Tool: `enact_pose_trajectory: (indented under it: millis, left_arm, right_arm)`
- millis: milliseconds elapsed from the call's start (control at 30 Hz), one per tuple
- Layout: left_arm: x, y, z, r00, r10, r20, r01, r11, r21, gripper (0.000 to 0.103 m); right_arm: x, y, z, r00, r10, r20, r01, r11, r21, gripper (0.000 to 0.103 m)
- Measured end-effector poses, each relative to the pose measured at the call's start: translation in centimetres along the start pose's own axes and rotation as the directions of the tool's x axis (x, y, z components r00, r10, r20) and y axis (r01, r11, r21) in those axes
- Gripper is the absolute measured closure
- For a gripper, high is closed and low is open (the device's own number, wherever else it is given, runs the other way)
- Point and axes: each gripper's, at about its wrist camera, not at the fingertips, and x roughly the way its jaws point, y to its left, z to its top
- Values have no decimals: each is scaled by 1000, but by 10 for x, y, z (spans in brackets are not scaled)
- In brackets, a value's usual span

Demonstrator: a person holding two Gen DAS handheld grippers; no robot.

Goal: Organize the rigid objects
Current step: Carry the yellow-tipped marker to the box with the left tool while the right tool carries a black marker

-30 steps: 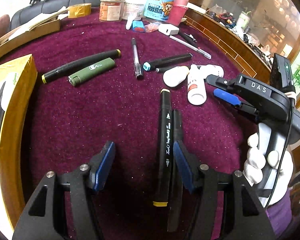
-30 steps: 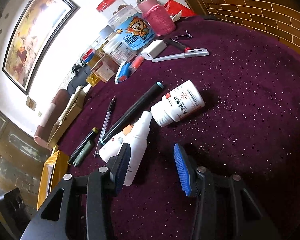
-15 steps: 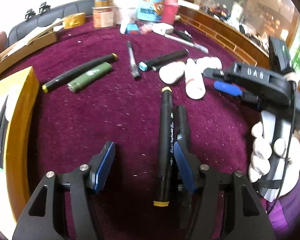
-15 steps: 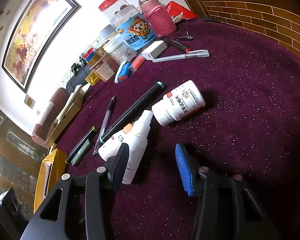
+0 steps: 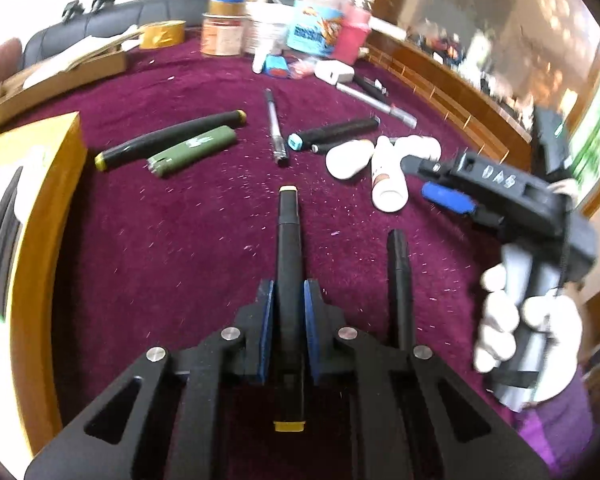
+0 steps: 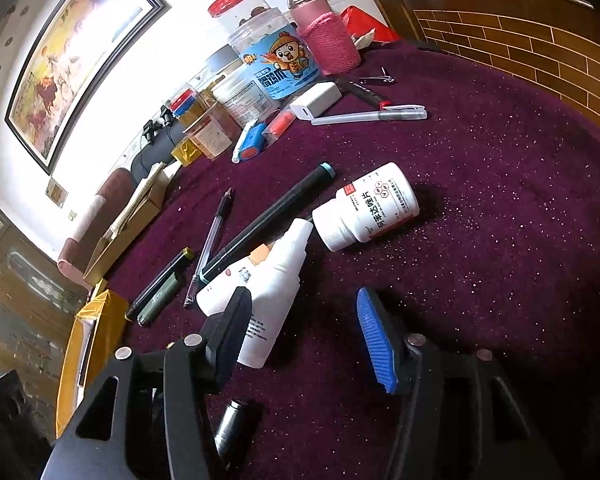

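In the left wrist view my left gripper [image 5: 288, 292] is closing its jaws, and the blue pads press both sides of a black marker [image 5: 288, 232] with yellow ends, which points away over the purple cloth. A second black pen [image 5: 398, 272] lies just right of it, outside the jaws. My right gripper [image 5: 418, 178], in a white-gloved hand, hovers by the white bottles. In the right wrist view that right gripper [image 6: 302, 296] has its jaws opening with only cloth between them. A white spray bottle [image 6: 276, 280] lies by its left finger and a white pill bottle [image 6: 368, 208] further off.
A yellow box [image 5: 40, 200] stands at the left edge. A green lighter [image 5: 192, 152], a yellow-capped marker [image 5: 168, 140], a clear pen [image 5: 274, 128] and a teal-capped marker [image 6: 276, 212] lie mid-table. Jars [image 6: 276, 60] and small items crowd the far edge.
The left jaws have come together onto the black marker, which now sits centred between the pads; the second pen stays to the right. The right jaws have spread slightly wider.
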Motion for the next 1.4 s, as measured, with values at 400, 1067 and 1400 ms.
enact_pose_trajectory:
  millis: [400, 1067, 1400]
  left_arm:
    - [-64, 41, -16, 984, -109, 139, 128, 983, -131, 91]
    - [-147, 161, -17, 969, 43, 242, 30, 957, -288, 91]
    - [-114, 229, 9, 988, 89, 129, -35, 925, -377, 91]
  right_arm:
    - [-20, 74, -71, 968, -99, -231, 22, 949, -314, 53]
    - [-13, 128, -71, 959, 54, -280, -135, 950, -280, 90]
    - [14, 228, -71, 873, 254, -416, -364, 908, -210, 90]
